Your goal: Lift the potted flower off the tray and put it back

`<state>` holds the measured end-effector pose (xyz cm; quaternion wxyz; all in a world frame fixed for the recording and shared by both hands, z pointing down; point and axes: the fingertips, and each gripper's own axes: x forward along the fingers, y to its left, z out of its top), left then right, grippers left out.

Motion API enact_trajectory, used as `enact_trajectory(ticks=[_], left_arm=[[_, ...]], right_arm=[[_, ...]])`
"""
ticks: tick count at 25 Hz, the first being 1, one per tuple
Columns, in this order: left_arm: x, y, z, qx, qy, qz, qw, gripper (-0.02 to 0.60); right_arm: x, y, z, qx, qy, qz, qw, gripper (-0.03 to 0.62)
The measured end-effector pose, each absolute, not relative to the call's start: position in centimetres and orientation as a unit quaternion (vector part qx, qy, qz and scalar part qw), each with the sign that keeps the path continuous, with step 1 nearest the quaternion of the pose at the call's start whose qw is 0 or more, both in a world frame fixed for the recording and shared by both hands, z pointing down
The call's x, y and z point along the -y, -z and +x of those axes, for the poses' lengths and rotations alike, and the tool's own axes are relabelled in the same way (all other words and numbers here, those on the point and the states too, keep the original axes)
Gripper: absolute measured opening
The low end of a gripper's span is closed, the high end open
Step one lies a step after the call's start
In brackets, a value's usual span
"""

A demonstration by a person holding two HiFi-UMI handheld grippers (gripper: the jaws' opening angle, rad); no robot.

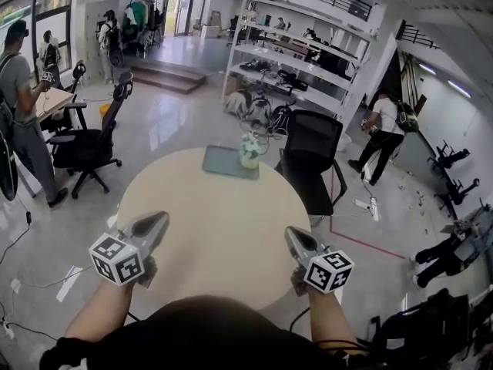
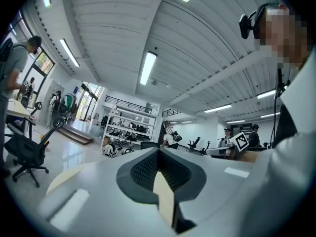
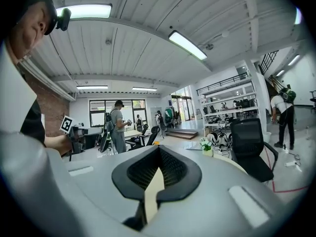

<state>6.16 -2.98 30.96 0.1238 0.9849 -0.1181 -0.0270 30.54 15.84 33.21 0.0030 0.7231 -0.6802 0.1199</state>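
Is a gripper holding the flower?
No, the flower stands at the table's far edge, while the left gripper and the right gripper are at its near edge, shut and empty.

the right gripper has its two dark ribbed jaws pressed together with nothing between them, and a sliver of the pale round table shows below their tips. far across the table the potted flower stands upright at the end of a thin flat tray; whether it rests on the tray cannot be told from here. a black office chair sits just beyond the table's right edge. at the left a hand holds up the left gripper, its marker cube facing this way. a person in a grey shirt stands by desks behind.
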Motion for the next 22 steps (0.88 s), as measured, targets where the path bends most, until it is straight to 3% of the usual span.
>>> enact_trajectory(ticks=[22], left_arm=[[2.2,-30.4,4.9,0.130,0.026,0.983,0.124,-0.003]], right_arm=[[-16.0,-32.9,29.2,0.701,-0.118,0.703,0.011,0.011]])
